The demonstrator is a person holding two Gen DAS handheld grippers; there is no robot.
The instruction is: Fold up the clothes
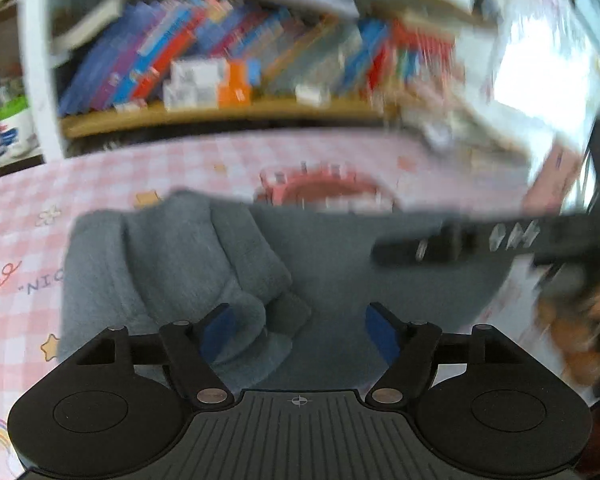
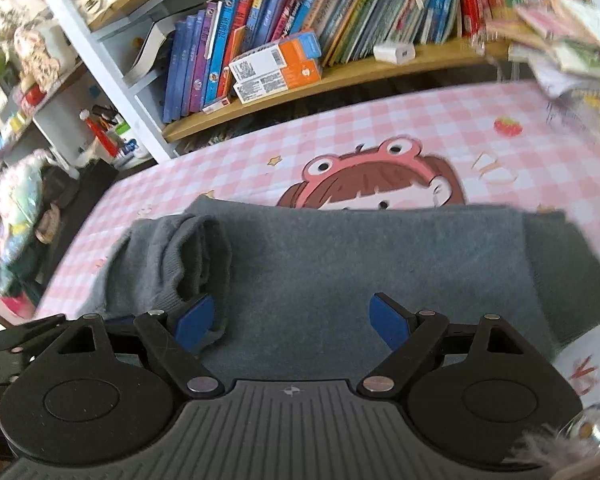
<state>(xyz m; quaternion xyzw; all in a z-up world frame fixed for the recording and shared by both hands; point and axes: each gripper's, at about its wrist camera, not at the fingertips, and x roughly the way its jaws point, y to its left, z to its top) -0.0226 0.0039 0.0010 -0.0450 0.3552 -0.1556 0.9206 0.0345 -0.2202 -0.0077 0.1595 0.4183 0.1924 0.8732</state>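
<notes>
A grey knit sweater [image 1: 320, 264] lies partly folded on the pink checked tablecloth [image 1: 20, 208]. It also shows in the right wrist view [image 2: 360, 264], with a bunched sleeve [image 2: 172, 264] folded over its left side. My left gripper [image 1: 300, 332] is open and empty, just above the sweater's near edge beside the sleeve [image 1: 188, 264]. My right gripper [image 2: 292, 324] is open and empty over the sweater's near middle. The right gripper also shows in the left wrist view [image 1: 460, 244] as a blurred black bar over the sweater's right part.
A bookshelf [image 2: 340, 72] full of books stands behind the table. Orange and white boxes [image 2: 276, 64] lie on its lower board. A pile of books [image 2: 572, 40] sits at the table's far right. Clutter [image 2: 16, 208] stands left of the table.
</notes>
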